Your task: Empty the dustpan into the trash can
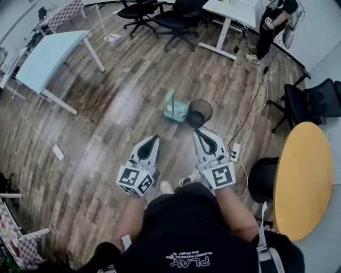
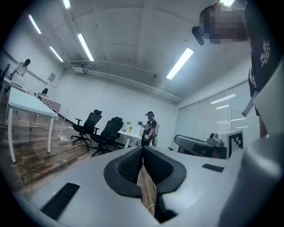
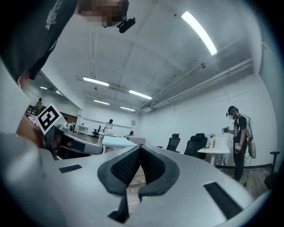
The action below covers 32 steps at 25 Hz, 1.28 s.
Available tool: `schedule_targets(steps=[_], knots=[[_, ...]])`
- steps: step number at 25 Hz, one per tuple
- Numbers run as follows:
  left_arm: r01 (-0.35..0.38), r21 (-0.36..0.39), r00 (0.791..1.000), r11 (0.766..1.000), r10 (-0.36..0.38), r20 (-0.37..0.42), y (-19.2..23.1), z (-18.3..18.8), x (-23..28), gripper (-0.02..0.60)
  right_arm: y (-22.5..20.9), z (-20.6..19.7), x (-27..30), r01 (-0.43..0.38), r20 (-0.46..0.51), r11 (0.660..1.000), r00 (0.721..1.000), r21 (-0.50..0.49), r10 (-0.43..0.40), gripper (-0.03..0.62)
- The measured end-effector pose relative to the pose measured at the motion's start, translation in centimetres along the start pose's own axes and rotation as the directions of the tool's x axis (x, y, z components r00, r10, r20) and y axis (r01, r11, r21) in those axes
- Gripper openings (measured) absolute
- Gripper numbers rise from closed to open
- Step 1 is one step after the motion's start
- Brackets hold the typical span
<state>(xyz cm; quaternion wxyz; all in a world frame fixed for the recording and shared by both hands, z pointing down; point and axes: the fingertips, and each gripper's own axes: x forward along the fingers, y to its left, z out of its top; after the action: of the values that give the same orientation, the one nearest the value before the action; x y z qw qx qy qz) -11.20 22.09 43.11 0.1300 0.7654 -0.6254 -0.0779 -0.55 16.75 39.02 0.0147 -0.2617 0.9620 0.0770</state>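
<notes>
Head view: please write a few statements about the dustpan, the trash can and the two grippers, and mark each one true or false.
1. The dustpan stands on the floor beside the trash can. True.
2. The left gripper holds the dustpan. False: its jaws are shut on nothing.
3. The right gripper is shut and empty. True.
4. The trash can is white. False: it is black.

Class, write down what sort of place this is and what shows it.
Most likely an open office or lab: black swivel chairs, a white desk on a wood-look floor, and strip lights on the ceiling.
</notes>
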Motion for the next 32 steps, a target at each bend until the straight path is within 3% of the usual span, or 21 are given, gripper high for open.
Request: schedule_targets(steps=[3, 10, 26, 29, 32], knots=[[0.006, 0.048, 1.000, 0.999, -0.006, -0.005, -1.1, 0.3, 0.1, 0.025, 0.2, 1.3, -0.1, 0.000, 0.047, 1.000, 0.999, 0.023, -0.001, 0.023], [-0.009, 0.042, 1.000, 0.999, 0.010, -0.011, -2.2, 0.4, 1.4, 0.025, -1.2, 0.9, -0.5, -0.028, 0.037, 0.999, 0.999, 0.020, 0.027, 0.023], [-0.059, 0.092, 0.997, 0.994, 0.064, -0.045, -4.8, -0.5, 9.0, 0.025, -8.7, 0.9, -1.6, -0.055, 0.127, 0.998, 0.991, 0.034, 0.050, 0.025], [-0.068, 0.134, 0.996, 0.989, 0.076, -0.053, -5.4, -0.8, 10.3, 0.025, -10.0, 0.6, -1.6, -0.070, 0.137, 0.997, 0.989, 0.043, 0.063, 0.025], [-0.091, 0.234, 0.991, 0.968, 0.110, -0.071, -6.0, -0.8, 11.5, 0.025, -11.1, 0.4, -1.3, -0.080, 0.146, 0.995, 0.987, 0.053, 0.071, 0.025]])
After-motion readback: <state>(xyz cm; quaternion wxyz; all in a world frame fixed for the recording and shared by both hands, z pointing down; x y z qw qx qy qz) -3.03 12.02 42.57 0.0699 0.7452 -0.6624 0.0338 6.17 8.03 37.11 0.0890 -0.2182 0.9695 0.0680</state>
